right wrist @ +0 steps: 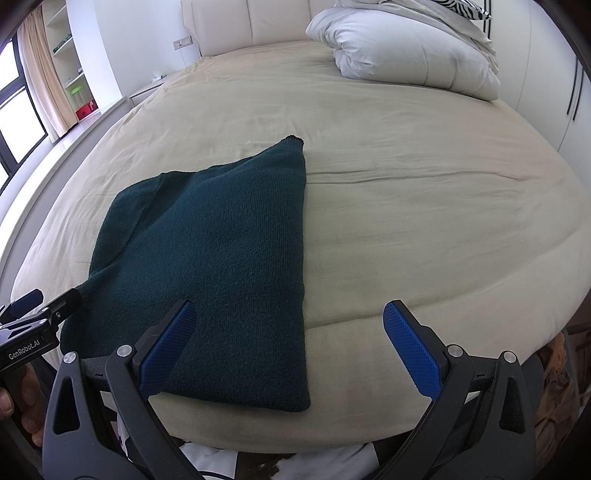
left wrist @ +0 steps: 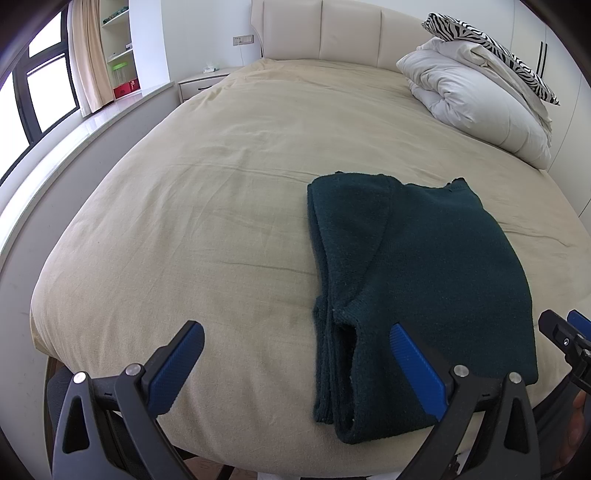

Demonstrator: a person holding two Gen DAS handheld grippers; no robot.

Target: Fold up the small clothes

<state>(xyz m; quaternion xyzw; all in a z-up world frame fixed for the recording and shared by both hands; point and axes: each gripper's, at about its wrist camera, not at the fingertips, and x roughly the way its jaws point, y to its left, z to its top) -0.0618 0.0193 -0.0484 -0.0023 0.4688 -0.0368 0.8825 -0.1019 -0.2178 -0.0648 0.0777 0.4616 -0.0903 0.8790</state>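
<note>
A dark green knitted garment (left wrist: 417,280) lies folded lengthwise on the beige bed sheet (left wrist: 207,206), with a sleeve edge along its left side. My left gripper (left wrist: 295,343) stands open above the bed's near edge, its right finger over the garment's near left corner and nothing held. In the right wrist view the same garment (right wrist: 221,258) fills the left half. My right gripper (right wrist: 290,317) is open over its near right edge, empty. Each gripper shows at the rim of the other's view: the right gripper (left wrist: 565,339), the left gripper (right wrist: 40,306).
A white folded duvet (left wrist: 476,107) with a zebra-print pillow (left wrist: 491,48) sits at the bed's far right by the headboard (left wrist: 332,33). A nightstand (left wrist: 203,83), shelves and a window ledge (left wrist: 74,136) run along the left. A person's hand (right wrist: 18,402) holds the left gripper.
</note>
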